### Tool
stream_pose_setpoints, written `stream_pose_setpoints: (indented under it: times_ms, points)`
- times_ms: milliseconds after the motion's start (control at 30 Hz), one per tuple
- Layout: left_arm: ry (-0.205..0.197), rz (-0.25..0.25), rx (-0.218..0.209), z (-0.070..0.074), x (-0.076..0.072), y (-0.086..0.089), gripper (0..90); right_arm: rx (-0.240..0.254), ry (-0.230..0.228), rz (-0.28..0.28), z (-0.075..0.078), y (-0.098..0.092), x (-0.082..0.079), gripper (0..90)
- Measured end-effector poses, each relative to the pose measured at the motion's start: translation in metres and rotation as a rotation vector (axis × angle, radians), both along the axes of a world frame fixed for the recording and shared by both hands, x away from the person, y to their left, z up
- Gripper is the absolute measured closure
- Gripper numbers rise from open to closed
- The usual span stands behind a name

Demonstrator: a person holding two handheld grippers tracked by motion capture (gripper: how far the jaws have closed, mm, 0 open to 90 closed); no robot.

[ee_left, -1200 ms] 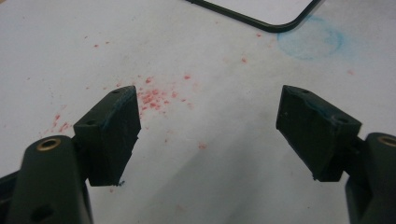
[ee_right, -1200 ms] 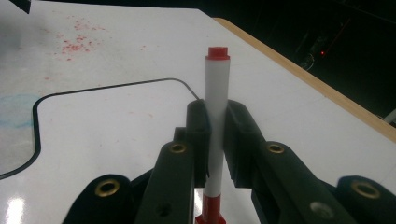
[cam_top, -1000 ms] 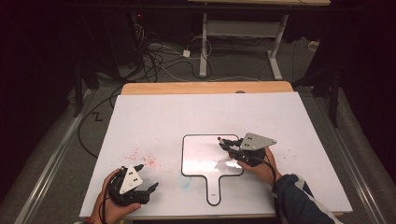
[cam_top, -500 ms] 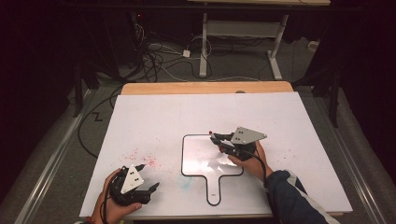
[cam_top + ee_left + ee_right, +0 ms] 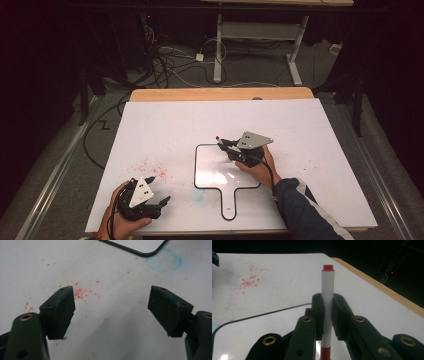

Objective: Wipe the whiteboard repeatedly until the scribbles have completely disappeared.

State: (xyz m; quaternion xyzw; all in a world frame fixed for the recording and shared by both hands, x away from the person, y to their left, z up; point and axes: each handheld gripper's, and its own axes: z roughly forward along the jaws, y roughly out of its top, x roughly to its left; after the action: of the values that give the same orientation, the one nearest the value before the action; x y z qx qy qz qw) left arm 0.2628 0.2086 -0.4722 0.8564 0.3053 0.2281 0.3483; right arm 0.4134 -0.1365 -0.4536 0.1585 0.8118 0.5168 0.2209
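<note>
High view: the right gripper [image 5: 226, 145] is being held over the upper right corner of the small black-rimmed whiteboard with a handle [image 5: 206, 161] — the red-capped white marker [image 5: 219, 138] is projecting up-left from its jaws, directly above the board. The left gripper [image 5: 159, 203] is being rested near the table's near edge, well apart.

Left gripper view: the jaws are standing wide apart, nothing between them, over the red-speckled white table sheet [image 5: 105, 300].

Right gripper view: the marker [image 5: 327, 300] is being clamped across its long axis — its upper, red end pointing away, the board's rim line [image 5: 262, 314] lying below and left.
</note>
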Motion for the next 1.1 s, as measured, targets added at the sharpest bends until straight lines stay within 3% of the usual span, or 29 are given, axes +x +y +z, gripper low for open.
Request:
stream_pose_setpoints:
  times_ms: [233, 333, 767, 1100]
  points:
    - [0.0, 0.001, 0.0, 0.0, 0.0, 0.0, 21.0, -0.004, 0.005, -0.039, 0.001, -0.02, 0.002, 81.6]
    - [0.0, -0.001, 0.001, 0.0, 0.0, -0.001, 21.0, 0.011, 0.011, -0.032, 0.001, -0.017, 0.001, 81.6]
    - [0.0, -0.002, -0.006, 0.0, -0.001, 0.001, 21.0, 0.013, 0.0, 0.081, 0.009, 0.048, -0.012, 81.6]
    - [0.0, -0.007, -0.003, 0.001, -0.001, 0.002, 21.0, 0.0, 0.016, 0.082, -0.001, 0.066, -0.006, 81.6]
